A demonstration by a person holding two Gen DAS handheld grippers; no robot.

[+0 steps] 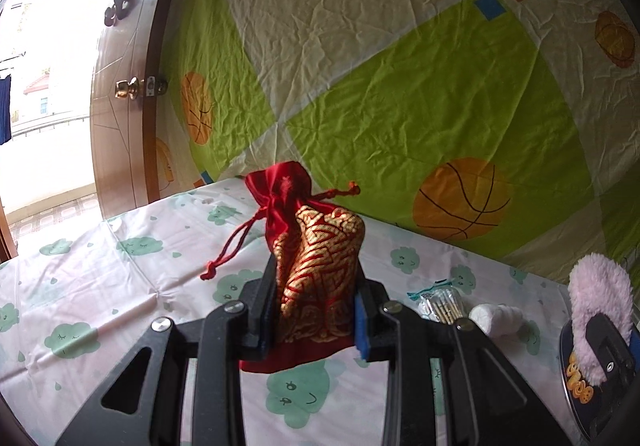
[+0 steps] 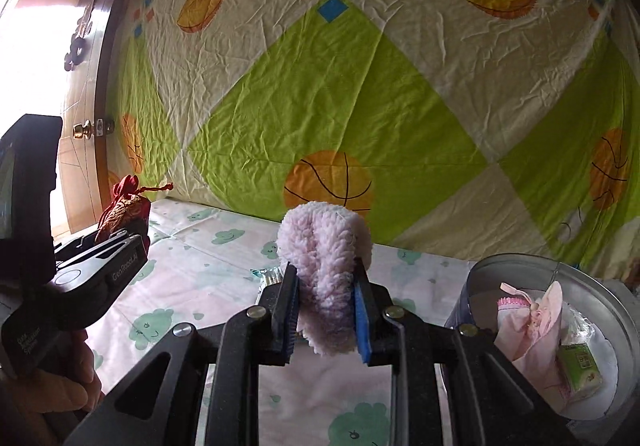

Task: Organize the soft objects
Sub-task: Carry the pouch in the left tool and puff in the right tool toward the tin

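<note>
My left gripper (image 1: 316,302) is shut on a red and gold drawstring pouch (image 1: 320,258), held upright above the cloud-print sheet (image 1: 100,286). The pouch also shows at far left in the right wrist view (image 2: 124,210), with the left gripper (image 2: 100,262) below it. My right gripper (image 2: 326,306) is shut on a fluffy pink sock (image 2: 326,262), held above the sheet to the left of a round metal tin (image 2: 592,286). The sock (image 1: 600,302) and tin (image 1: 576,386) also show at the right edge of the left wrist view.
The tin holds a pink cloth (image 2: 528,330) and a green tissue pack (image 2: 578,366). A packet of cotton swabs (image 1: 440,306) and a white roll (image 1: 496,318) lie on the sheet. A basketball-print sheet (image 1: 400,86) hangs behind. A wooden door (image 1: 120,94) stands at left.
</note>
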